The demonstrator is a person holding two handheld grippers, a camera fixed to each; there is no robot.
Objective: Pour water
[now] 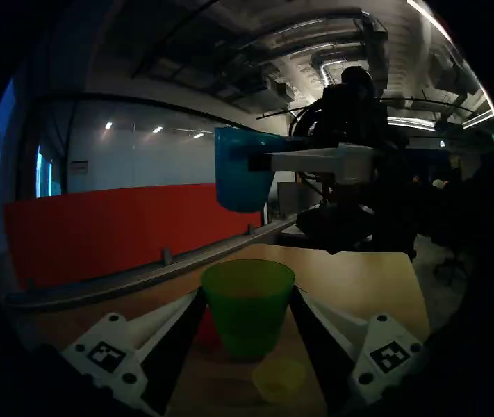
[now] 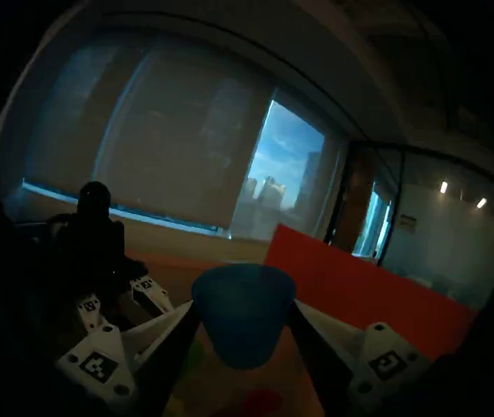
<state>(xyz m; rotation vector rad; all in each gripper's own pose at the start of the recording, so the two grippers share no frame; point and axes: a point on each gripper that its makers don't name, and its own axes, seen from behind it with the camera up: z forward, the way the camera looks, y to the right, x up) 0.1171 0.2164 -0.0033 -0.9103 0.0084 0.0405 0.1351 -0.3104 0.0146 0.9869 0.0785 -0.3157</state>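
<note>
— Where's the green cup (image 1: 248,316)?
— Clamped between the fingers of the left gripper (image 1: 248,295), over the wooden table (image 1: 358,278), short of its far edge.
— And the blue cup (image 1: 240,174)?
— Upright, pinched in the right gripper (image 2: 244,309), raised high above the table's far edge.

The near cup (image 1: 248,306) sits below the far cup (image 1: 243,170).

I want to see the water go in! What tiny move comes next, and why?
Probably bring the blue plastic cup, gripped upright in the right hand-held gripper, over the green plastic cup in the left hand-held gripper: it sits higher and beyond the green rim, so tipping now might spill.
</note>
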